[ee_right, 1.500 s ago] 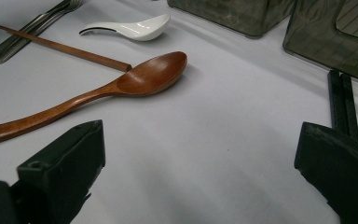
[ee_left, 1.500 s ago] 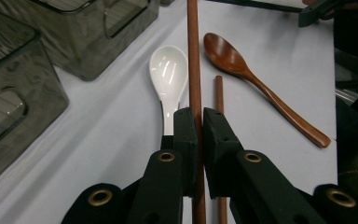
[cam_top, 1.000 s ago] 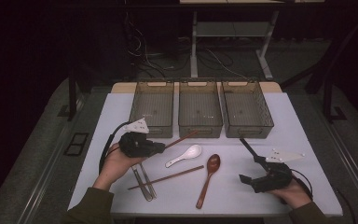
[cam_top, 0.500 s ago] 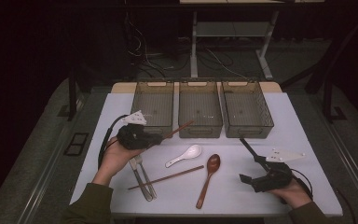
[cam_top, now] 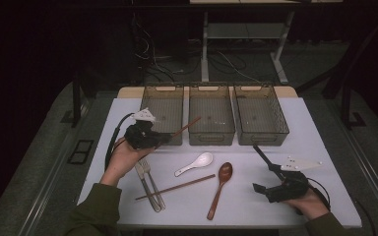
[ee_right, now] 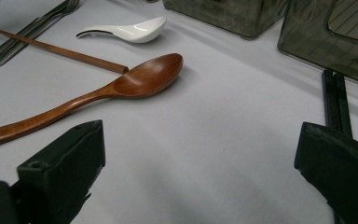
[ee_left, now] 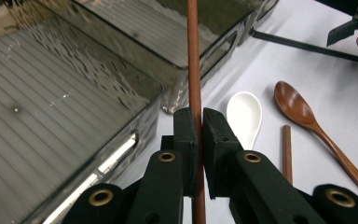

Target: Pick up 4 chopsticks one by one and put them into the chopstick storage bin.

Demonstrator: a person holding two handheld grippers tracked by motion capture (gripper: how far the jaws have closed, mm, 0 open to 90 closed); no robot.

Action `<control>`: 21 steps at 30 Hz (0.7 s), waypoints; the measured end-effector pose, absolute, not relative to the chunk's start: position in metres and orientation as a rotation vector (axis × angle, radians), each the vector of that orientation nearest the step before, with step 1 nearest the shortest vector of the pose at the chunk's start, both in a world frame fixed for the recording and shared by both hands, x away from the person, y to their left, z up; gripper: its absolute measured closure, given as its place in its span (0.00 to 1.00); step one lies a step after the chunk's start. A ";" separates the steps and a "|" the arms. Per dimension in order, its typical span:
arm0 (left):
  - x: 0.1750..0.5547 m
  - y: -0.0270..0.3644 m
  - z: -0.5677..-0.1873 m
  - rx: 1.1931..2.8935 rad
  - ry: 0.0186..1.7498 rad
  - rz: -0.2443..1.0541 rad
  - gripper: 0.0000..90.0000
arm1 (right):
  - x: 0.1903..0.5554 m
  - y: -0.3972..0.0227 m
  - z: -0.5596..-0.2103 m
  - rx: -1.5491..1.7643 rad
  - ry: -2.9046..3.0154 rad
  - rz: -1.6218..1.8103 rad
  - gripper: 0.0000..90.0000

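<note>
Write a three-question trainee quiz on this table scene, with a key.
1. True or false: the left gripper is shut on a chopstick.
2. How many bins stand in the row?
3. Which lies nearest the white spoon: A the wooden spoon, B the black chopsticks, C the right gripper?

Key: 1 true. 2 three. 3 A.
</note>
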State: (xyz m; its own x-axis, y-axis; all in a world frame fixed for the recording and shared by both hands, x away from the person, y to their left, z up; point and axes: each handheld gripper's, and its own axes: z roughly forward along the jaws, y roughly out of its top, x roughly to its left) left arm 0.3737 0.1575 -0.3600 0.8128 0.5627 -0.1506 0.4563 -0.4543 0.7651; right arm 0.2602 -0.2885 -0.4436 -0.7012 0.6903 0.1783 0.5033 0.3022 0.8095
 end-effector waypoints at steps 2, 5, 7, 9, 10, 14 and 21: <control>0.376 0.157 -0.357 2.123 0.745 0.160 0.93 | 0.260 -0.288 -0.444 1.100 2.364 1.352 0.02; 0.382 0.155 -0.353 2.125 0.748 0.174 0.93 | 0.260 -0.288 -0.444 1.104 2.364 1.351 0.02; 0.386 0.154 -0.349 2.124 0.746 0.186 0.93 | 0.260 -0.288 -0.444 1.105 2.364 1.351 0.02; 0.390 0.153 -0.346 2.121 0.748 0.198 0.93 | 0.260 -0.288 -0.444 1.104 2.364 1.350 0.02; 0.392 0.152 -0.345 2.121 0.750 0.203 0.93 | 0.260 -0.289 -0.444 1.105 2.364 1.350 0.02; 0.401 0.149 -0.342 2.123 0.761 0.224 0.93 | 0.260 -0.289 -0.444 1.104 2.363 1.351 0.02; 0.417 0.147 -0.344 2.116 0.806 0.252 0.93 | 0.260 -0.289 -0.444 1.107 2.362 1.350 0.02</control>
State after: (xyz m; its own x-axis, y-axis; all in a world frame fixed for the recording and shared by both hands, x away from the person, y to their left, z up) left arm 0.4172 0.1472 -0.3440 0.7732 0.6264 -0.0993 0.4579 -0.4431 0.7707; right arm 0.2604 -0.2887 -0.4436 -0.6979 0.6932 0.1799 0.5070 0.3008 0.8078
